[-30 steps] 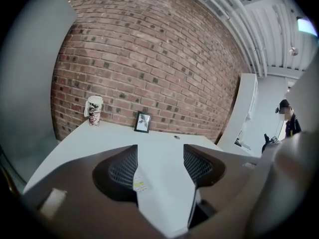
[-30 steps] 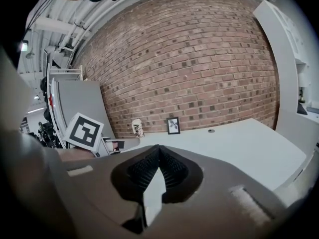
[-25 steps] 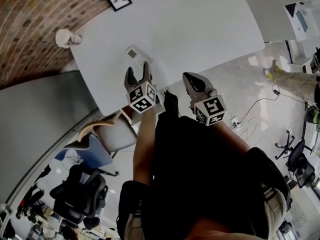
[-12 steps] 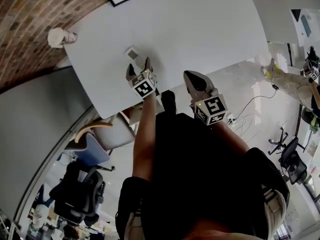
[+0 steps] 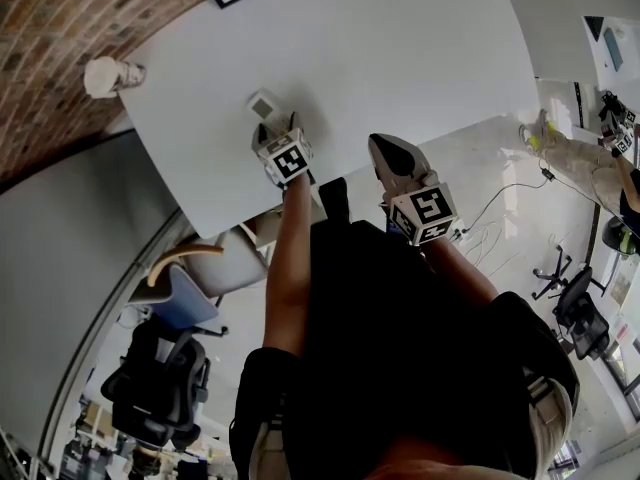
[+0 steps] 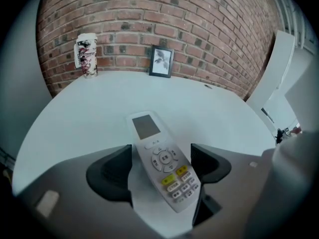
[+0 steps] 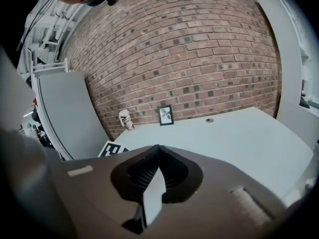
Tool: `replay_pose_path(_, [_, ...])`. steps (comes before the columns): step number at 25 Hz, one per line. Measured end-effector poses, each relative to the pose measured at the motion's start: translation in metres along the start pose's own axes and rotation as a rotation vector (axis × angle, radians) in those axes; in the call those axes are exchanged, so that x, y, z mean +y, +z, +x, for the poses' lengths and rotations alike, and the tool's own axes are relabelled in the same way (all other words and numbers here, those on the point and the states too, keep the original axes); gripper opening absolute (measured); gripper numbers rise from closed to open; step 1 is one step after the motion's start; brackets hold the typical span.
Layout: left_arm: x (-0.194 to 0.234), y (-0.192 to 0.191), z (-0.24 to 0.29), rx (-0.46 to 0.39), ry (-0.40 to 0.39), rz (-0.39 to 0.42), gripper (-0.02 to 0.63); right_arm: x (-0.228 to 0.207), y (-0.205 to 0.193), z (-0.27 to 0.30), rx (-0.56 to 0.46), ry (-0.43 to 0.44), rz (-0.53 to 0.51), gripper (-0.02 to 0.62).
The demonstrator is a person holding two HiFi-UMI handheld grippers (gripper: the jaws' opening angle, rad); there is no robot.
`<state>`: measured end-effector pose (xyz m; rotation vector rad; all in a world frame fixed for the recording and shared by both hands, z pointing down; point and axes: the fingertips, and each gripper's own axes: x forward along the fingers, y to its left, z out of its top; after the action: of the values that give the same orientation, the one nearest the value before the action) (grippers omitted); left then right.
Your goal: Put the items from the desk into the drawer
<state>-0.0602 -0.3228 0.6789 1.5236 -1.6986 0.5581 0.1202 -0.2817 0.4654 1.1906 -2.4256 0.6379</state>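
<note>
A white remote control (image 6: 162,161) with a small screen and yellow buttons lies flat on the white desk (image 5: 400,58). In the head view the remote (image 5: 263,106) sits near the desk's front left part. My left gripper (image 6: 162,166) points down at it, its jaws have just been opening, and they stand wide on either side of the remote's button end without pressing it. From above, the left gripper (image 5: 275,136) is right at the remote. My right gripper (image 5: 385,150) hovers shut over the desk's front edge, with nothing in the right gripper (image 7: 158,148).
A patterned paper cup (image 6: 86,55) and a small framed picture (image 6: 161,62) stand at the back of the desk by the brick wall. A cable hole (image 6: 208,86) is in the desktop. An office chair (image 5: 190,288) stands below the desk's left edge.
My left gripper has dropped down and forward onto the remote, its jaws now straddling it. The right gripper has shifted slightly.
</note>
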Motion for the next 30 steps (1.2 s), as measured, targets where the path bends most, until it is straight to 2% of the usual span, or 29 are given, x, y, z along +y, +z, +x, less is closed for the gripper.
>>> replay_pose_path(1, [0.000, -0.003, 0.001, 0.002, 0.005, 0.011, 0.392, 0.000, 0.001, 0.000, -0.005, -0.002, 0.000, 0.005])
replay_pose_path(2, [0.000, -0.005, 0.001, -0.002, 0.008, 0.025, 0.375, -0.001, 0.002, 0.000, -0.009, -0.004, 0.000, 0.003])
replay_pose_path(6, [0.009, -0.007, -0.002, -0.021, 0.026, 0.067, 0.259, -0.002, 0.002, -0.001, -0.010, -0.010, 0.000, 0.005])
replay_pose_path(7, [0.012, -0.008, -0.002, -0.017, 0.023, 0.066, 0.250, -0.002, 0.001, -0.002, -0.008, -0.010, 0.001, 0.005])
replay_pose_path(16, [0.008, -0.010, -0.003, 0.001, -0.047, 0.151, 0.249, 0.005, 0.000, 0.001, -0.011, 0.003, -0.004, 0.005])
replay_pose_path(22, [0.012, -0.014, -0.009, 0.002, -0.097, 0.091, 0.252, 0.006, -0.003, -0.001, 0.000, 0.001, 0.002, 0.005])
replay_pose_path(30, [0.018, -0.027, -0.029, -0.009, -0.104, 0.043, 0.252, 0.008, -0.007, -0.006, -0.011, 0.007, -0.007, 0.004])
